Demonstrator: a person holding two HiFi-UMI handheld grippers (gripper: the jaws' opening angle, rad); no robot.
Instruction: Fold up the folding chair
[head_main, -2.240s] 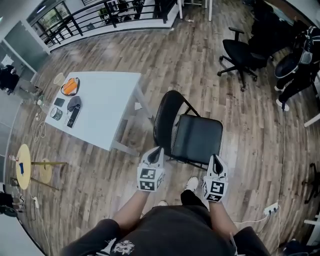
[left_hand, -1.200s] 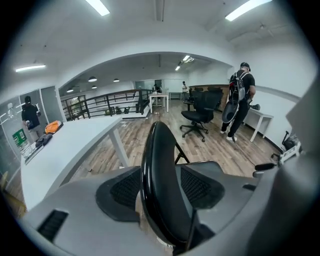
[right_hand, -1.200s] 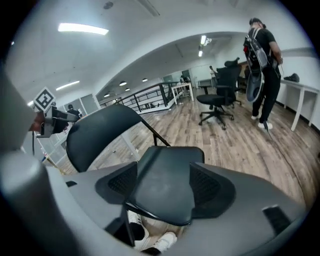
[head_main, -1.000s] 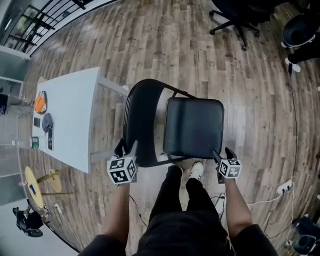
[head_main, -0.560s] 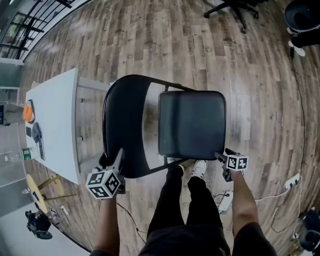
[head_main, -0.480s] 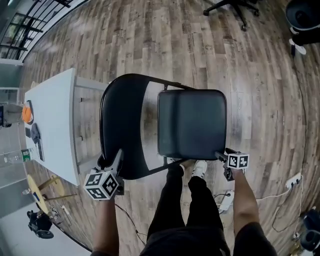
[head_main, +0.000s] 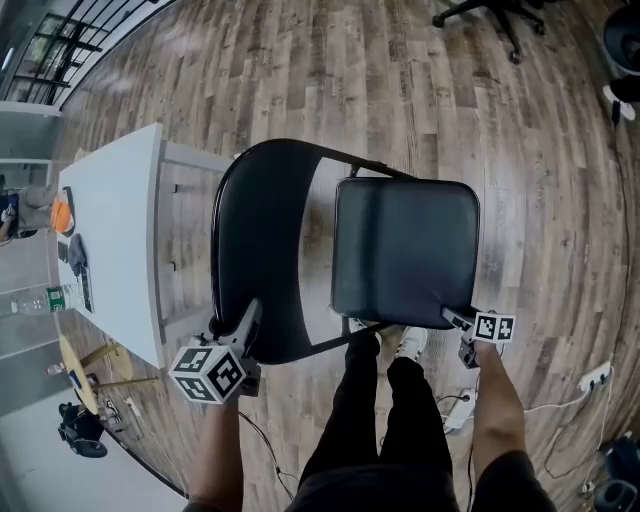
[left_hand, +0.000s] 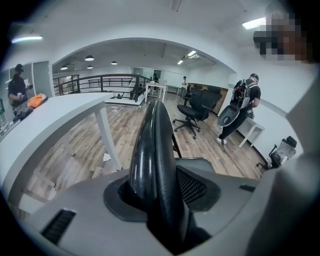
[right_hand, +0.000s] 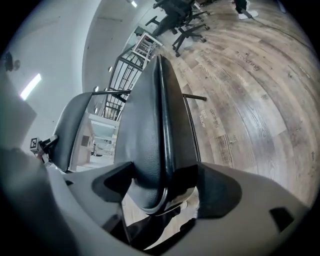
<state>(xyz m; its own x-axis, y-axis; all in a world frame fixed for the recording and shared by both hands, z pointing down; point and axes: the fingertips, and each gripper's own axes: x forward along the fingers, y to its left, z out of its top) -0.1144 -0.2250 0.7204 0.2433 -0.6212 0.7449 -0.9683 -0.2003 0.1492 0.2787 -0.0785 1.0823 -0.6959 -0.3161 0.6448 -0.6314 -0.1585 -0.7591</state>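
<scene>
Black and glossy, the rim of the backrest (head_main: 255, 240) fills the gap of your left gripper (head_main: 243, 322), whose jaws are closing and already bear on it from both sides. Your right gripper (head_main: 455, 318) is released: its jaws are opening, with the front corner of the seat (head_main: 405, 250) between them and a dark gap showing beside the cushion.

Nothing is folding yet, so the step in hand looks like securing both holds. Finish the left clamp first and keep it square across the rim, so the backrest cannot twist out when the frame swings. Push the right jaws deeper over the seat's edge before you clench; a bite on the rounded corner alone would likely slip off the padding. Once both hold, raise the seat's front toward the backrest in one steady arc, and mind your shoes (head_main: 405, 345), which stand just by that edge.

The folding chair (head_main: 290, 340) stands fully open on the wood-plank floor (head_main: 420, 90), right in front of you and just beside a white table (head_main: 110, 240). Its seat is a flat, rounded-square pad in dull black. The backrest is a curved black panel, and thin dark tubes join the two.
</scene>
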